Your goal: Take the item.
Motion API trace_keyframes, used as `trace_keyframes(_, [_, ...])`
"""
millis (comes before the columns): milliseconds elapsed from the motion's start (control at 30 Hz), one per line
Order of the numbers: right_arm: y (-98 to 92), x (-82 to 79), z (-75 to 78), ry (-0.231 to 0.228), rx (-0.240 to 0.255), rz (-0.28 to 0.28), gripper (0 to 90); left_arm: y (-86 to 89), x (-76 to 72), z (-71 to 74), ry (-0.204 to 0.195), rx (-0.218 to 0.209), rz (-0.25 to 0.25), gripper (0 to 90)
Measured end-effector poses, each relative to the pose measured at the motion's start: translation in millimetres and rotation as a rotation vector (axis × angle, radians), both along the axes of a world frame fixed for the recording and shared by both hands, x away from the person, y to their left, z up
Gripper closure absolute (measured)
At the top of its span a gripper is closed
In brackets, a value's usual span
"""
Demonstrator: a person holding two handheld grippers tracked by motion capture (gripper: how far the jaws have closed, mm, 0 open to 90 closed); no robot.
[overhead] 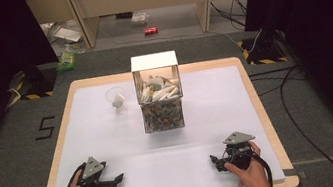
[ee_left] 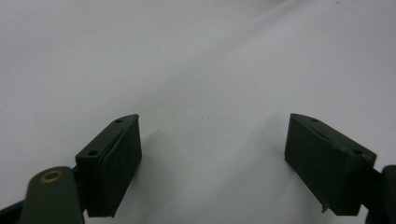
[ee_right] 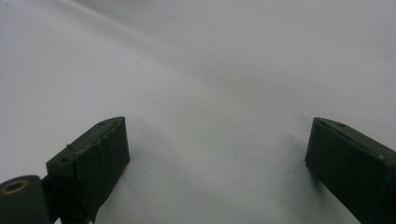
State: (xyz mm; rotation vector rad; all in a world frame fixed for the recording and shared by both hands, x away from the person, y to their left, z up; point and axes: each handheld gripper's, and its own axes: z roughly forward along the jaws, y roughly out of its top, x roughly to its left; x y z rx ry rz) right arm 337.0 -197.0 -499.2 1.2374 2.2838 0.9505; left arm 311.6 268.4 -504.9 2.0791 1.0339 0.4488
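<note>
Resting wide open – left gripper [overhead: 117, 178], right gripper [overhead: 214, 161]; clear box [overhead: 160, 99] holds white pieces over mixed bits.

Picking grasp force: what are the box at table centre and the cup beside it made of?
Box: looks like clear rigid plastic, maybe acrylic, since its contents show through the walls; opaque white top. Cup: seems thin clear plastic, the table visible through it. Both grippers, left and right, rest open nearby.
</note>
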Motion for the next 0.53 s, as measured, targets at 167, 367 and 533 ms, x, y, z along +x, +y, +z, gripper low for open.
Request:
trace_keyframes(167, [-0.1,-0.1,0.0,0.001,0.000,0.000,6.8,0.4,0.2,-1.0,0.000,-0.008,-0.007,15.9])
trace_keyframes(367, [-0.1,-0.1,0.1,0.001,0.000,0.000,6.9,0.5,0.0,-1.3,-0.002,-0.010,-0.007,15.8])
trace_keyframes(533, [-0.1,-0.1,0.1,0.001,0.001,0.000,6.8,0.5,-0.1,-1.4,-0.004,-0.009,-0.007,15.8])
